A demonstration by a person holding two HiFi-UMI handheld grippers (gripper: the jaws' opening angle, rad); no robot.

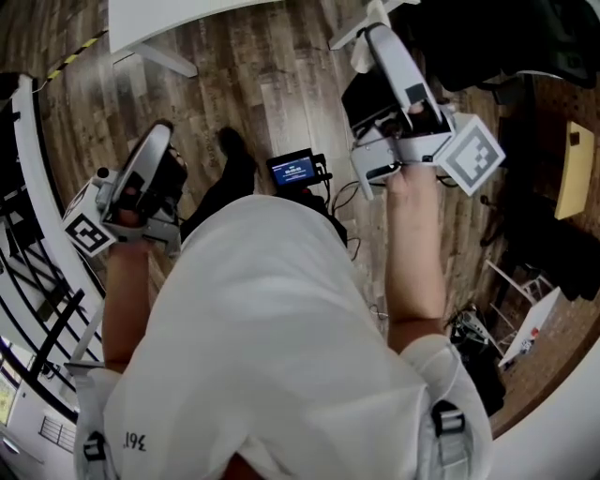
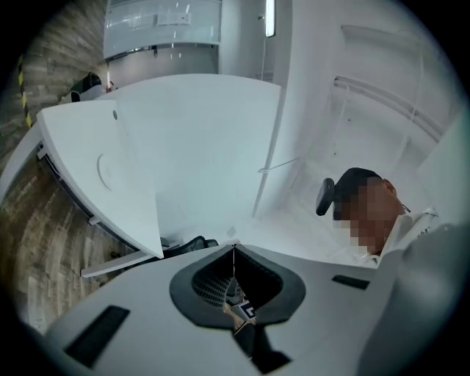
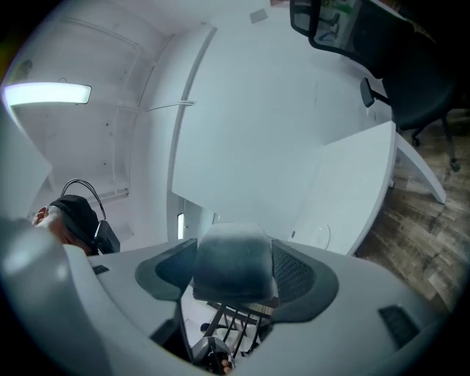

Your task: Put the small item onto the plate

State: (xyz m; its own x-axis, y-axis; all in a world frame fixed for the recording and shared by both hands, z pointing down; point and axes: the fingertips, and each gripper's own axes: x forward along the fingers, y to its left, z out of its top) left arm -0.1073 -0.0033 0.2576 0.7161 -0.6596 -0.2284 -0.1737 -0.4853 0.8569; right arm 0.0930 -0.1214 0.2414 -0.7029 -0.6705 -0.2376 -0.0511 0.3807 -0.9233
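My right gripper [image 3: 233, 294] is shut on a small dark grey, rounded block [image 3: 233, 261] that fills the gap between its pads. In the head view the right gripper [image 1: 380, 42] is held up at chest height over the wooden floor, pointing away from me. My left gripper [image 2: 234, 264] has its jaws pressed together along a thin line with nothing between them. In the head view the left gripper [image 1: 157, 141] is raised at the left. No plate shows in any view.
A white desk [image 2: 147, 147] with a curved edge stands ahead, its corner [image 1: 169, 19] at the head view's top. A small lit screen [image 1: 293, 170] and cables lie on the wooden floor. A black office chair [image 3: 411, 66] is at the desk. Another person [image 2: 360, 180] sits nearby.
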